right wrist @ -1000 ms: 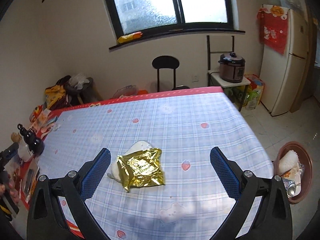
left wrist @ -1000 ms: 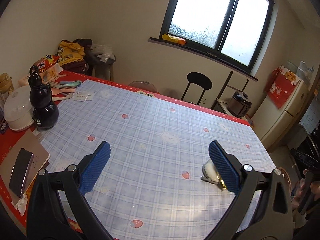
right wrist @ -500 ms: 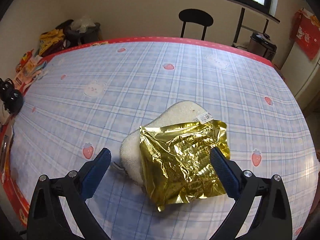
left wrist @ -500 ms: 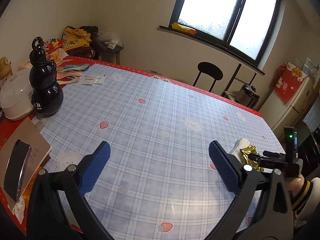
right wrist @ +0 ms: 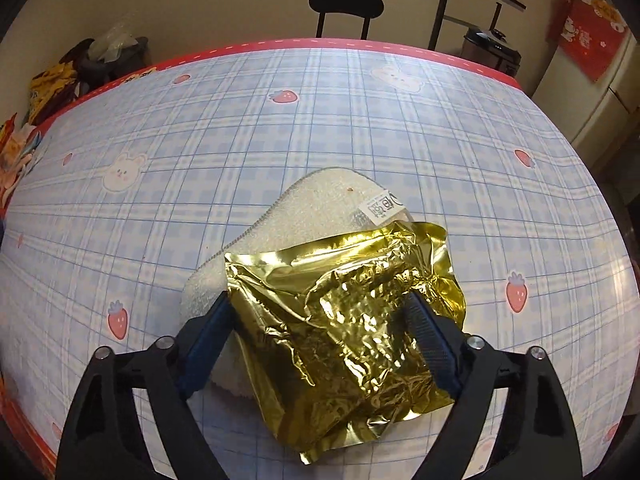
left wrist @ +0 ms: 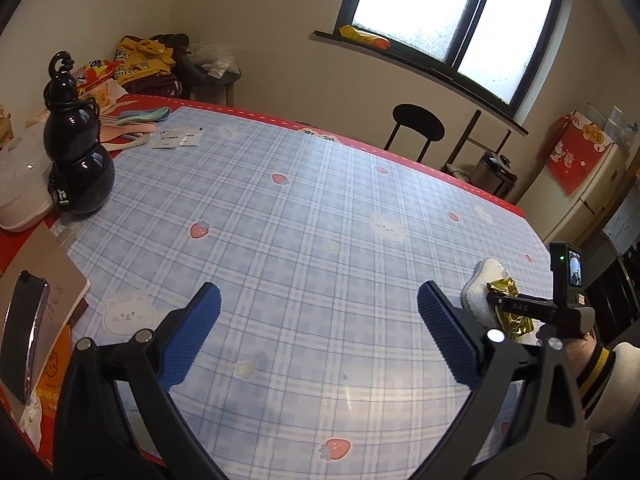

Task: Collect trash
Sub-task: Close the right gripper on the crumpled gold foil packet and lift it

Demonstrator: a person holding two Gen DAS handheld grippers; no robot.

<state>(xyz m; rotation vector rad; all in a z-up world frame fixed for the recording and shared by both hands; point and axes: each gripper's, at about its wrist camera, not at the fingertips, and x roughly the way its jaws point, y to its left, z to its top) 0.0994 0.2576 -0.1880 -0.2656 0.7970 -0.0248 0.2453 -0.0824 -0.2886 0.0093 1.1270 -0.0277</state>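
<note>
Right wrist view: right tool (right wrist: pixel 320 340) straddles gold wrapper (right wrist: pixel 344 312), fingers apart, pads at its sides, not yet clamped.
Location: wrapper lies on white cloth (right wrist: pixel 304 212) upon surface (right wrist: pixel 200 128).
Left tool (left wrist: pixel 320 332): apart, empty.
Advice: pinch foil only, lift clear of cloth.

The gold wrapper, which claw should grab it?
Right. The right claw already straddles the gold wrapper on the white cloth; the left claw hovers open over bare tablecloth.
</note>
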